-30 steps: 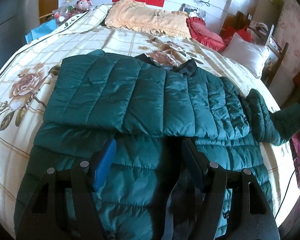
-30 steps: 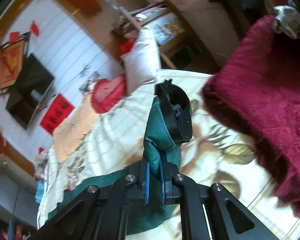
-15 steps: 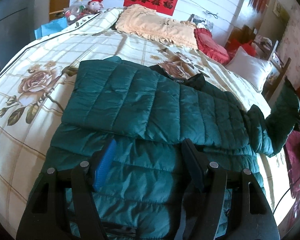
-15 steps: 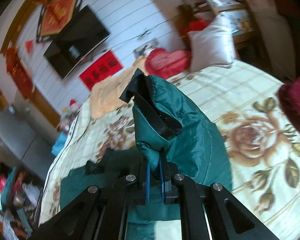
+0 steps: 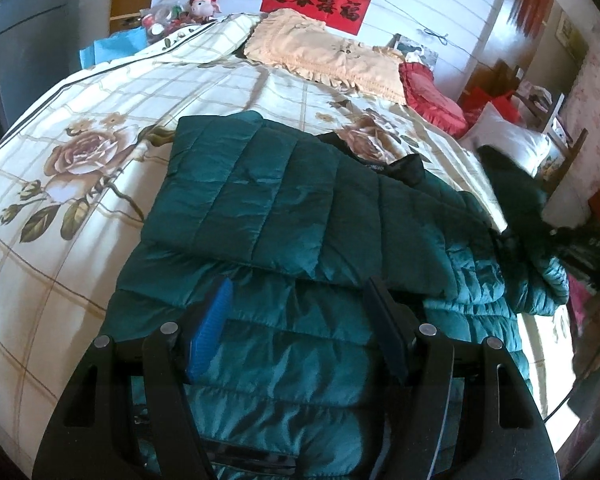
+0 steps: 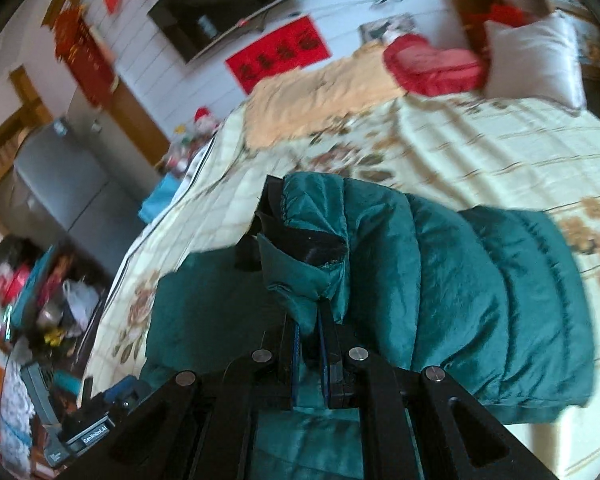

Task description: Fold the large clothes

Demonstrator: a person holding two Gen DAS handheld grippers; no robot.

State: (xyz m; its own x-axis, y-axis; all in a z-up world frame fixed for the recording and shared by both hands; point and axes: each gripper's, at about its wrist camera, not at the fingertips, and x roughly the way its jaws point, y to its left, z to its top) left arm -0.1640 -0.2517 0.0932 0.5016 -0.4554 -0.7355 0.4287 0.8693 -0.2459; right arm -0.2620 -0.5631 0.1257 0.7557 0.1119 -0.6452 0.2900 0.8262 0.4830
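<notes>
**Green Jacket Half-Folded on the Bed**

On the floral bedspread (image 5: 100,92) lay a dark green quilted jacket (image 5: 284,208), spread across the near half of the bed. One sleeve (image 5: 260,176) was folded flat across the chest, reaching from the left side toward the dark collar (image 5: 408,168). The other sleeve (image 6: 440,280) was lifted off the bed: the right gripper (image 6: 310,344) pinched its green fabric just below the black cuff (image 6: 300,240), its jaws pressed nearly together on the cloth, and the rest of the sleeve draped back to the right over the bedspread. In the left wrist view this raised sleeve showed as a dark shape at the bed's right edge.

The left gripper (image 5: 296,340) hung low over the jacket's lower body, its jaws spread wide and holding nothing; the blue pad (image 5: 210,336) on one finger showed clearly against the green quilting.

Beyond the jacket, a peach ruffled pillow (image 5: 324,56) lay at the head of the bed, with a red heart-shaped cushion (image 5: 432,96) beside it and a white pillow (image 5: 508,140) further right. A red banner (image 5: 316,0) with black characters hung on the white wall behind, below a dark television (image 6: 228,4). A small plush toy (image 5: 206,4) with a red hat sat among clutter at the far left corner of the bed. A grey cabinet (image 6: 68,184) stood along the left wall.
</notes>
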